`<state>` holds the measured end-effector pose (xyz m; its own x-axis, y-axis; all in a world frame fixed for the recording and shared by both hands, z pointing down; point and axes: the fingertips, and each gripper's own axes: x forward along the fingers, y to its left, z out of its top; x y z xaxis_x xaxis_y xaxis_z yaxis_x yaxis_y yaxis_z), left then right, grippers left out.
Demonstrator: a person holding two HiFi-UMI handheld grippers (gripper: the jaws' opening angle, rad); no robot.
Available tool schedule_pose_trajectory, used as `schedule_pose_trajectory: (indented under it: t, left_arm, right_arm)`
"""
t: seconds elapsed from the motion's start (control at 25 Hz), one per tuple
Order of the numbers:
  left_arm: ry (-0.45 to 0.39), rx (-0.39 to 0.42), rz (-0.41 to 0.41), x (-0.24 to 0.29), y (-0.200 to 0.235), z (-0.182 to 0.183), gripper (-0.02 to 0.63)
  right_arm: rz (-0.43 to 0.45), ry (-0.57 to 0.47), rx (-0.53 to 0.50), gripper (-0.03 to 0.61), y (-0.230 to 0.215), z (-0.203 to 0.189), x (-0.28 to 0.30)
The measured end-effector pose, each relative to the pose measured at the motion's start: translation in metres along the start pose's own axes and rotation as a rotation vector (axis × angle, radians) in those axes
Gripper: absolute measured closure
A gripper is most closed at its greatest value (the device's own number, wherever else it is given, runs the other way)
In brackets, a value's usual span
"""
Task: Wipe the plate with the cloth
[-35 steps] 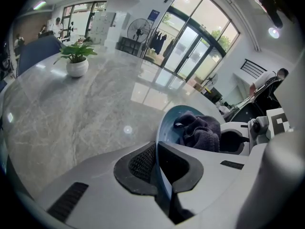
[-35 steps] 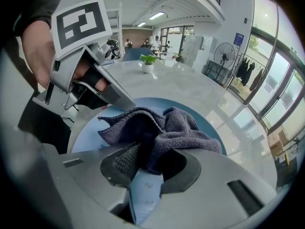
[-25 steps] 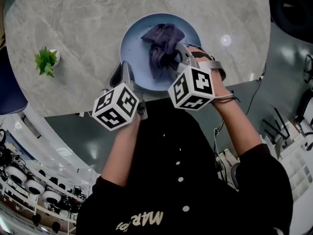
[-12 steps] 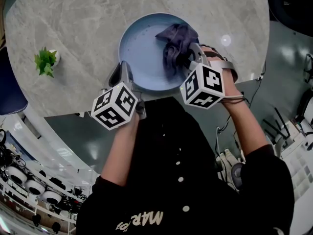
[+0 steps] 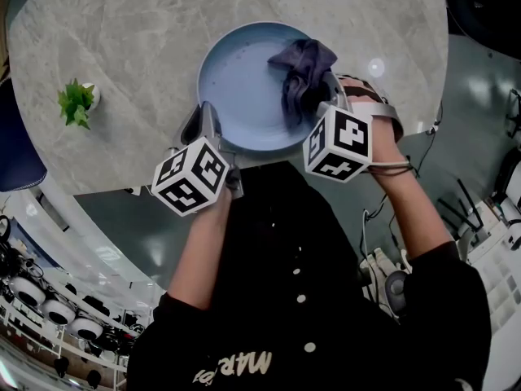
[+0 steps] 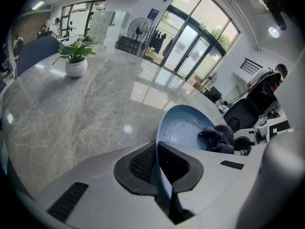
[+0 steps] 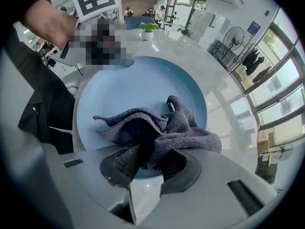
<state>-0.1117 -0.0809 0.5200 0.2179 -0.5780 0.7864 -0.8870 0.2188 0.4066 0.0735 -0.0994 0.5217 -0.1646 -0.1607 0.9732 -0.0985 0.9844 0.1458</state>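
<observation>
On the round grey marble table (image 5: 130, 31), a small potted plant (image 5: 77, 102) is standing at the left, and glass doors (image 6: 190, 42) are lighting the room. The left gripper (image 6: 156, 162) is clamping the near rim of the pale blue plate (image 5: 236, 80). The right gripper (image 7: 148, 159) is pinching the crumpled purple-grey cloth (image 7: 162, 128), which is lying on the plate's right side.

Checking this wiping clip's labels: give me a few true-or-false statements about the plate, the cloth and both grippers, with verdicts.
1. The left gripper is shut on the plate's near rim. True.
2. The cloth lies loose on the table. False: the right gripper is shut on it, over the plate.
3. A potted plant stands on the table. True.
4. The plate is white. False: it is blue.
</observation>
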Motion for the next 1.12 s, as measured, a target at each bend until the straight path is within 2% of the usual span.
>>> schedule_pose_trajectory:
  t: [0.2,0.36,0.56,0.8,1.12]
  left_arm:
    - [0.001,0.000,-0.004,0.000,-0.001,0.000,0.584]
    - [0.007,-0.002,-0.005,0.002,0.001,0.000,0.584]
    - [0.007,-0.002,-0.013,0.002,0.003,0.000,0.584]
    - [0.010,0.006,-0.017,0.004,0.004,0.001,0.584]
    - [0.009,0.013,-0.011,0.003,0.004,0.001,0.584]
  right_arm:
    - [-0.013,-0.052,0.017,0.485,0.001,0.013,-0.014]
    - [-0.008,-0.158,0.014,0.485,0.016,0.053,-0.032]
    - [0.021,-0.275,-0.043,0.485,0.044,0.108,-0.034]
    - [0.031,-0.299,-0.060,0.485,0.052,0.130,-0.016]
    - [0.055,-0.296,-0.072,0.485,0.057,0.136,0.002]
